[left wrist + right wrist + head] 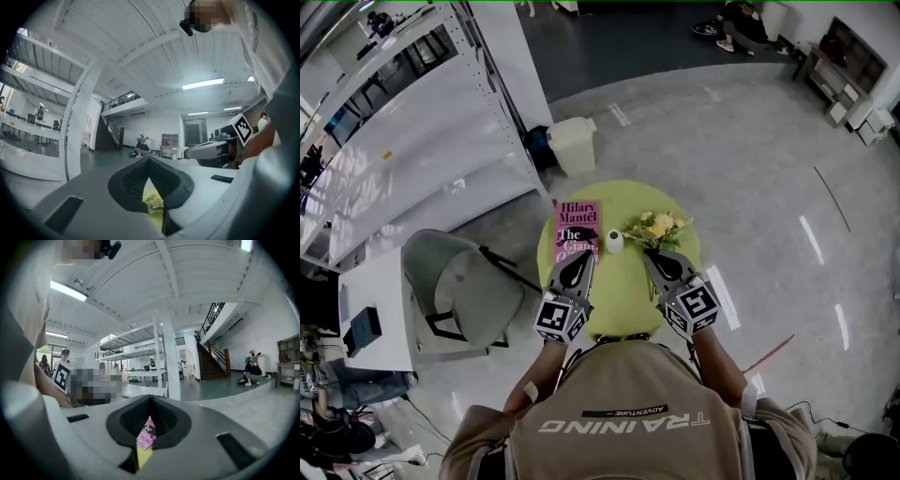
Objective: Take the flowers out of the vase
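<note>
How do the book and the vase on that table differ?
The book is pink, flat and rectangular; the vase is white, small and rounded. The book lies toward the left edge; the vase sits nearer the middle, by the flowers. Both rest on the yellow-green table.

Polished grey floor (750, 159) catches pale glare; 1 round green table (628, 300) stands near 1 grey chair (455, 291); white shelving (422, 122) and a pale bin (574, 145) behind; dark staircase (213, 357); strip lights (202, 84) on the white ceiling (140, 47).
</note>
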Demonstrator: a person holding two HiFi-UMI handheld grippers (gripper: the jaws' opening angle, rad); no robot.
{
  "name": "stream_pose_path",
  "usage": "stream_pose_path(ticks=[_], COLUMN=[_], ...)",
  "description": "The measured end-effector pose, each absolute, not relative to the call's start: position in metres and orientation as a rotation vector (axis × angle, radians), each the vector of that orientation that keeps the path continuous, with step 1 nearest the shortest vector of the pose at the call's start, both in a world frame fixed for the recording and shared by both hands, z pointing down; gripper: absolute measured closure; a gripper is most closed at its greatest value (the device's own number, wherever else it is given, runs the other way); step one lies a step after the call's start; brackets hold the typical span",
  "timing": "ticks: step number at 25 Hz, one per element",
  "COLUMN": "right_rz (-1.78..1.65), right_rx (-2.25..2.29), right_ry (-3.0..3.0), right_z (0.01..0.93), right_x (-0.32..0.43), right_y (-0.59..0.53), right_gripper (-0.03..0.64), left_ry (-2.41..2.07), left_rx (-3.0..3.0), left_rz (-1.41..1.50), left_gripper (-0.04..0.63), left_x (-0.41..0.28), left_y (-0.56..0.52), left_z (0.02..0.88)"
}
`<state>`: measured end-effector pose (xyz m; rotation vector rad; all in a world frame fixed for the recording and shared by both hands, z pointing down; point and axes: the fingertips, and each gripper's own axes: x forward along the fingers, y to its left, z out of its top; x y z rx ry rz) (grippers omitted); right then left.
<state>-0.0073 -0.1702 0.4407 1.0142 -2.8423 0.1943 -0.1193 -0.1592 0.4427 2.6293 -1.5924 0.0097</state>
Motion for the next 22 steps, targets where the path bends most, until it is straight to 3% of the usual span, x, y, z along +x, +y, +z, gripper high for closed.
stream_pose_path(ticks=[22], right_rz=[0.158], right_rx=[1.073], right_ry=[-2.856], right_z=[0.4315], right_x=[0.0019], right_y=[-0.1762], right_gripper=[0.617], left_ry=[-1.589], left_rx=[2.631], left_rz=[0.011], left_gripper=[0.594], left_x=[-0.1190], left_y=[-0.1565], left_z=[0.4451])
